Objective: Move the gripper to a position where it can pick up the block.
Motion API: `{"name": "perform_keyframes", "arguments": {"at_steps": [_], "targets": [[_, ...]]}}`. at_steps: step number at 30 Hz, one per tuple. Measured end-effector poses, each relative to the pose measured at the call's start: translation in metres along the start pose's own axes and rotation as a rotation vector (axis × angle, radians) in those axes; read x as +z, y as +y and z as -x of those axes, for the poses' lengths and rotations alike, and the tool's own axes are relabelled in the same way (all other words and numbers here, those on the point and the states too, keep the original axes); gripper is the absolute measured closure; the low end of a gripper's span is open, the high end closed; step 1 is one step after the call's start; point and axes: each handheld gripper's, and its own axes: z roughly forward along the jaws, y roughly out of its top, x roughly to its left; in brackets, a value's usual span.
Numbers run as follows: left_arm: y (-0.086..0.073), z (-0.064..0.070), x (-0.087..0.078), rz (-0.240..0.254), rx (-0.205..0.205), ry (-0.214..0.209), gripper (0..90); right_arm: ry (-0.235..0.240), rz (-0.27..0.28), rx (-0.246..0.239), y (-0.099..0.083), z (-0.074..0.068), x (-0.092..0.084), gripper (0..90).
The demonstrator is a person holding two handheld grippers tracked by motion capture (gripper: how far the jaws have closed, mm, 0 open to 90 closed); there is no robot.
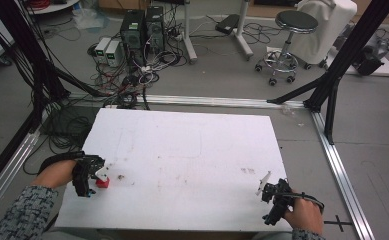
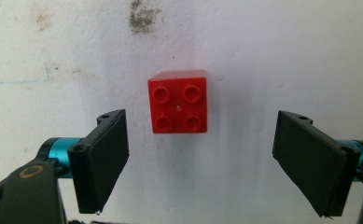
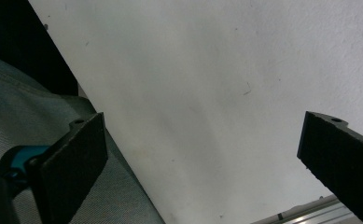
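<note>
A small red four-stud brick (image 2: 178,102) lies flat on the white table, studs up. My left gripper (image 2: 202,163) hovers over it with its jaws wide open, the brick just beyond the gap between them and touching neither. In the high view the red brick (image 1: 102,183) sits at the table's left edge under the left gripper (image 1: 93,176). My right gripper (image 3: 207,168) is open over bare table at the near right corner, with nothing between its jaws. The high view shows the right gripper (image 1: 272,192) beside that corner.
The white table (image 1: 192,150) carries faint smudges. In the right gripper view the table edge (image 3: 123,158) runs diagonally past grey floor. Beyond the table stand black frame posts (image 1: 332,75), a stool (image 1: 292,30), computers (image 1: 142,27) and tangled cables (image 1: 127,80).
</note>
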Motion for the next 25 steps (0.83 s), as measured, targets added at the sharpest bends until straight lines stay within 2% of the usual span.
{"name": "perform_keyframes", "arguments": {"at_steps": [2,7,15,25], "targets": [[0.001,-0.003,0.004,-0.005,0.006,0.009,19.0,0.001,-0.003,0.003,0.0,0.0,0.001,1.1],[0.004,-0.01,0.012,-0.021,0.015,-0.011,19.1,0.006,-0.003,-0.002,0.0,0.0,0.002,1.1],[0.004,-0.011,0.027,-0.023,0.018,-0.045,19.3,0.006,-0.005,-0.001,0.001,0.0,0.003,1.1],[0.002,-0.011,0.027,-0.016,0.01,-0.039,19.4,0.002,-0.002,-0.002,0.003,0.0,0.002,1.1]]}}
